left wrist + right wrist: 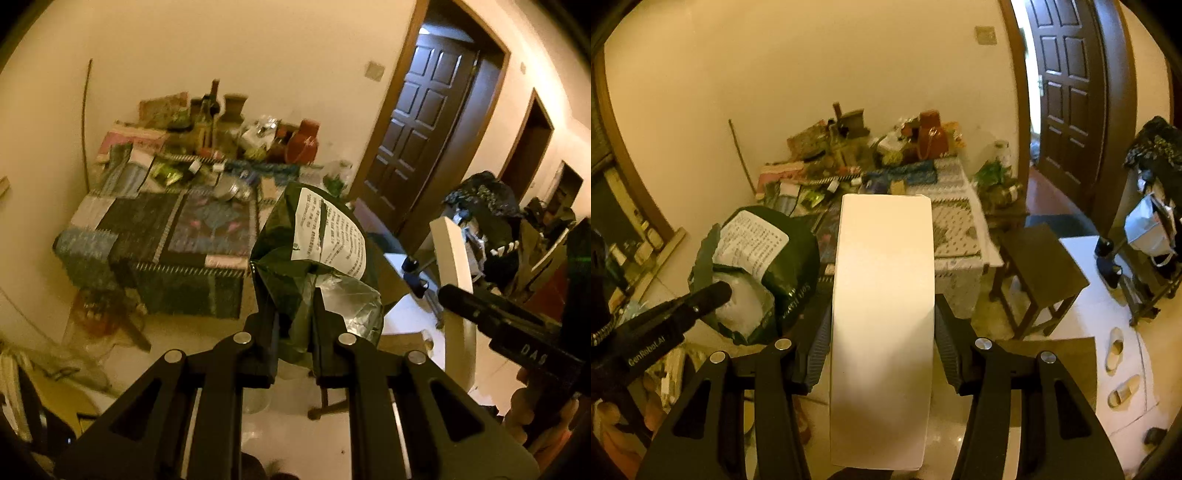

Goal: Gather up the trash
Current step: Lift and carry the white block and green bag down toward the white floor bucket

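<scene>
The left gripper pinches a dark green foil bag with a white printed label, held up in the air. The right gripper clamps a tall white carton between its ribbed pads, upright and just beside the bag. Both pieces look gathered, so the carrying step is in hand; next calls for finding a bin or sack, which I cannot make out for certain in this dim light. Beyond stands a cluttered table under a patterned cloth, a dark wooden stool, a pale tiled floor and a brown panelled door.
</scene>
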`<control>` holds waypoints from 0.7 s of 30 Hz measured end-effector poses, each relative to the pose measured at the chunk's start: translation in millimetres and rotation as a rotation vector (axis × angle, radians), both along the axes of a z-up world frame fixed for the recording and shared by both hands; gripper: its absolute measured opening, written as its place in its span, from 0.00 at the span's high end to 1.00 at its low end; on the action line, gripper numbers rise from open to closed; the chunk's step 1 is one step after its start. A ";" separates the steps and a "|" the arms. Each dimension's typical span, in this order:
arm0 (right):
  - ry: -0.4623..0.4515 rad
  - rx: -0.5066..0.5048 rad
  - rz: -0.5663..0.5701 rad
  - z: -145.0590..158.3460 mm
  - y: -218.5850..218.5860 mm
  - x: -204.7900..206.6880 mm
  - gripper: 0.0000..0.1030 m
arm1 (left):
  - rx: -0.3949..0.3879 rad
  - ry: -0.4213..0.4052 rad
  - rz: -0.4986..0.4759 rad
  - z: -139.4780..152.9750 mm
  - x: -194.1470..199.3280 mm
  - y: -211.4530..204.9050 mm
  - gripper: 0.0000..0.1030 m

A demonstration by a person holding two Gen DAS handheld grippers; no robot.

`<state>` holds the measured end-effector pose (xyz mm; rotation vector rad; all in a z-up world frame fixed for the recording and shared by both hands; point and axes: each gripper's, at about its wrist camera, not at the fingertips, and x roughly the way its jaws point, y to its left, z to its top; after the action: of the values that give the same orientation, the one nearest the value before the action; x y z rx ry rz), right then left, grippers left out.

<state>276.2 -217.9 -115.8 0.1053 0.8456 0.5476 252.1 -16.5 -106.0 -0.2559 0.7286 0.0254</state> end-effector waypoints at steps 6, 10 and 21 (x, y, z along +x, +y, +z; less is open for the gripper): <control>0.075 -0.023 0.037 -37.9 17.8 -6.6 0.53 | 0.017 0.098 0.025 -46.0 -0.5 13.3 0.87; 0.161 -0.040 0.041 -76.2 33.3 -2.1 0.53 | -0.003 0.166 0.019 -85.1 6.4 29.4 0.87; 0.342 -0.150 0.031 -228.7 82.3 9.7 0.53 | 0.023 0.348 -0.011 -242.2 37.8 71.1 0.87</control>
<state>285.9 -135.6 -344.5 0.0485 1.2206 0.5005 289.9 54.6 -348.2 -0.2273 1.0746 0.0693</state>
